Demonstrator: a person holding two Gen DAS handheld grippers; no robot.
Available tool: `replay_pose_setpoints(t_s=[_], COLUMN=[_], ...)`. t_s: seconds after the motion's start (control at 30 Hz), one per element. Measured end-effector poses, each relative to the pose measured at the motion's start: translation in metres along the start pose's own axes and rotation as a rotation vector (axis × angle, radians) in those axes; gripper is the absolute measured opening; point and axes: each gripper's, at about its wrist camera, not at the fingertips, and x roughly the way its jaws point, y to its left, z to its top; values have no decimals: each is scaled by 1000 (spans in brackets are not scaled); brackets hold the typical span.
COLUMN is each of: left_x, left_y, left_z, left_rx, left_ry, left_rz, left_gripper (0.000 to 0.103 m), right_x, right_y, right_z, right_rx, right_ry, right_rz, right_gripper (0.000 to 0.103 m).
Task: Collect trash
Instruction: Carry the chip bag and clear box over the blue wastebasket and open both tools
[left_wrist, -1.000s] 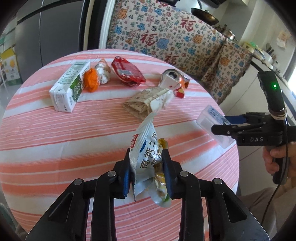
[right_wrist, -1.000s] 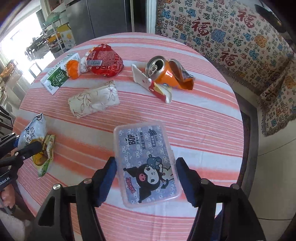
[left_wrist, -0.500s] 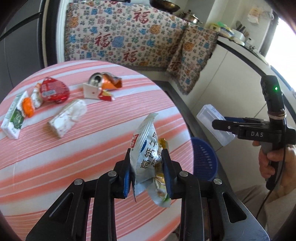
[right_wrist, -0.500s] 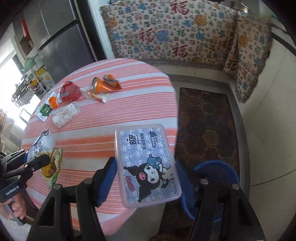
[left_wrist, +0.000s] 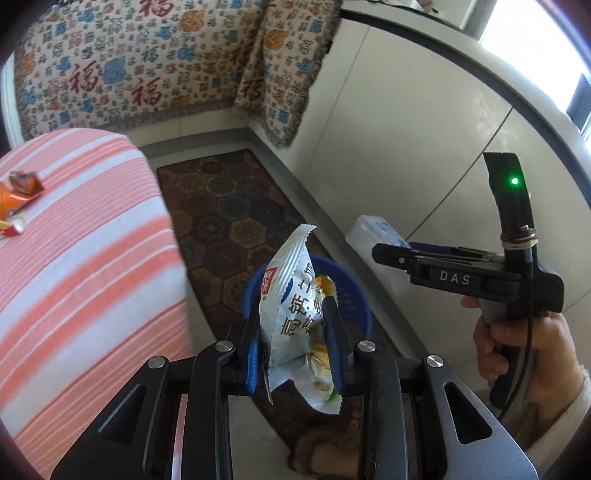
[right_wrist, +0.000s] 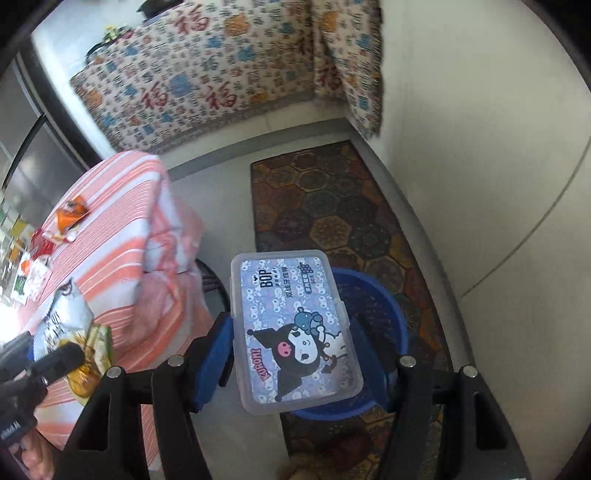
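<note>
My left gripper (left_wrist: 293, 325) is shut on a crumpled silver and blue snack bag (left_wrist: 291, 306), with a yellow wrapper (left_wrist: 325, 288) pinched beside it. It hangs over the blue bin (left_wrist: 354, 295) on the floor. My right gripper (right_wrist: 291, 350) is shut on a clear plastic box (right_wrist: 291, 328) with a cartoon label, held flat above the same blue bin (right_wrist: 384, 306). From the left wrist the right gripper (left_wrist: 388, 254) shows at the right, a hand (left_wrist: 517, 339) on its handle. The left gripper (right_wrist: 51, 362) with the snack bag (right_wrist: 62, 317) shows at the lower left of the right wrist view.
The round table with a pink striped cloth (left_wrist: 74, 258) stands at the left, a crushed orange can (left_wrist: 18, 192) and other litter on it. A dark patterned mat (right_wrist: 332, 206) lies under the bin. White cabinet fronts (left_wrist: 406, 129) rise at the right; a patterned cloth (left_wrist: 147, 66) hangs behind.
Both grippers have swung right, off the table and over the floor, with their loads still held. The blue bin has come into view beneath them.
</note>
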Motion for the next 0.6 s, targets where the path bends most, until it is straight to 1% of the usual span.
replay_pose_setpoints(t_s=[0.17,0.27,0.33,0.5,0.6], left_x=[49,69,79,105,112], left_y=[-15,-21,-21,-25,-24], left_z=[5,6,6,7,6], left_rx=[6,16,34,48,57], left_ry=[47,59,63,90,98], left_rz=[-7,-2,9,21,25], left_gripper=[29,29,29,29,29], right_x=[21,33,42,53,60], right_y=[-37,-55,-66,-77,-80], right_z=[-3,-9,-11,-4,-1], right_rx=[67,102,129,122,126], right_ry=[-10,-12,6,18,31], right_rz=[10,20,30,28,38], right_gripper=[66,66,66,66,65])
